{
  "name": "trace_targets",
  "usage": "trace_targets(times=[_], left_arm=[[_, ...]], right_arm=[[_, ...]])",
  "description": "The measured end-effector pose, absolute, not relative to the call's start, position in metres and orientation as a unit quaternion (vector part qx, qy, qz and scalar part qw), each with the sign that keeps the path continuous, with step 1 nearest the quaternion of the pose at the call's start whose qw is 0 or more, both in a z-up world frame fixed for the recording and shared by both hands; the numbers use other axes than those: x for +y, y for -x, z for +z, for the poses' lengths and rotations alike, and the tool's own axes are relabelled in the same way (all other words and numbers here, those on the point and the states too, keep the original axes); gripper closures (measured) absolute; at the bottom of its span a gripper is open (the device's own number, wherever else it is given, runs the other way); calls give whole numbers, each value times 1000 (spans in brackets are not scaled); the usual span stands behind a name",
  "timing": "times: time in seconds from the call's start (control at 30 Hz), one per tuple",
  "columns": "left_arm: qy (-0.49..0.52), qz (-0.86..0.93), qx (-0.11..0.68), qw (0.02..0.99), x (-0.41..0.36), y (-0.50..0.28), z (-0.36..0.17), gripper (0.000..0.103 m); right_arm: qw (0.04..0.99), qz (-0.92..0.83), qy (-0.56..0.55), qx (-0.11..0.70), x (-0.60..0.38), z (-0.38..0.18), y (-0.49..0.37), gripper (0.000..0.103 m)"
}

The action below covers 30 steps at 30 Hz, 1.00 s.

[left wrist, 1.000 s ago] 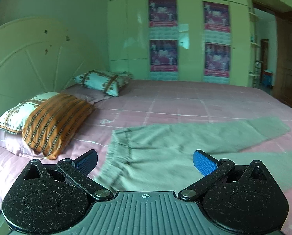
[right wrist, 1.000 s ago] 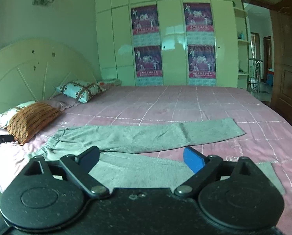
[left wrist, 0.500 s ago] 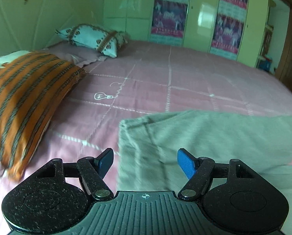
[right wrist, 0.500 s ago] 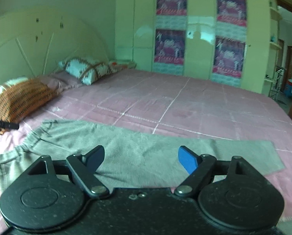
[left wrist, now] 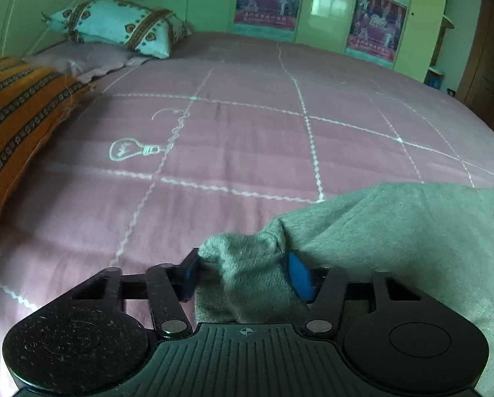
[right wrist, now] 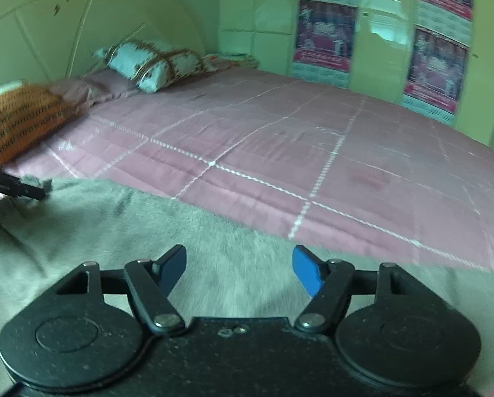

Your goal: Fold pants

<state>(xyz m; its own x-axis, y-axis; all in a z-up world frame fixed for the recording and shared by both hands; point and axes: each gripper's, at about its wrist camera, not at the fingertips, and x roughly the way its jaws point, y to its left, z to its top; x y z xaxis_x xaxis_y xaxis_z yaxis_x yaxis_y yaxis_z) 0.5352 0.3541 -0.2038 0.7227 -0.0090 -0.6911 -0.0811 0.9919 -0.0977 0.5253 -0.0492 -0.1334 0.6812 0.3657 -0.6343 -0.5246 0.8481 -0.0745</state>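
1. The left gripper (left wrist: 245,273) has its jaws drawn in on a bunched corner of the grey pants (left wrist: 412,241), the fabric pinched between the two blue pads (left wrist: 300,276) and humped up over them.
2. From that pinch the pants spread away toward 3 o'clock in the left wrist view, lying on the pink bedspread (left wrist: 247,139).
3. The right gripper (right wrist: 238,269) hangs low over the pants (right wrist: 114,228) with its jaws spread wide and nothing between them; whether the pads touch the cloth cannot be told.
4. At 9 o'clock in the right wrist view, the dark tip of the left gripper (right wrist: 31,192) meets the pants' edge.
5. Beyond, at 10 o'clock, an orange striped pillow (left wrist: 12,106) lies near the bed's edge.
6. Further, at 11 o'clock, a white patterned pillow (left wrist: 117,29) rests by the headboard (right wrist: 65,16).
7. Farthest, at 1 o'clock, posters (right wrist: 324,34) hang on the wardrobe doors.
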Motion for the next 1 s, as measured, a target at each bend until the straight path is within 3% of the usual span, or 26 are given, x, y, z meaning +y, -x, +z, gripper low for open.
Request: trace_targets(times=[0.03, 0.37, 0.4, 0.43, 0.5, 0.6, 0.83, 1.0], left_arm=[[73, 14, 370, 926, 355, -534, -203, 59], [87, -7, 379, 921, 366, -540, -211, 58], [89, -8, 375, 922, 366, -540, -212, 58], [96, -10, 373, 923, 369, -541, -213, 63], [113, -19, 363, 925, 374, -540, -211, 75], [90, -25, 332, 939, 366, -530, -200, 79], [77, -75, 216, 970, 367, -453, -150, 79], [59, -108, 191, 974, 359, -359, -142, 79]], right_arm=[[906, 252, 134, 314, -46, -137, -533, 43], [852, 294, 223, 371, -17, -173, -597, 53], [848, 299, 217, 379, -17, -172, -600, 65], [847, 297, 218, 383, -15, -170, -600, 102], [844, 289, 243, 380, -9, -163, -593, 103], [854, 288, 232, 366, -17, -144, -575, 103], [875, 290, 251, 294, -44, -76, -476, 103], [883, 291, 247, 272, -78, -61, -375, 103]])
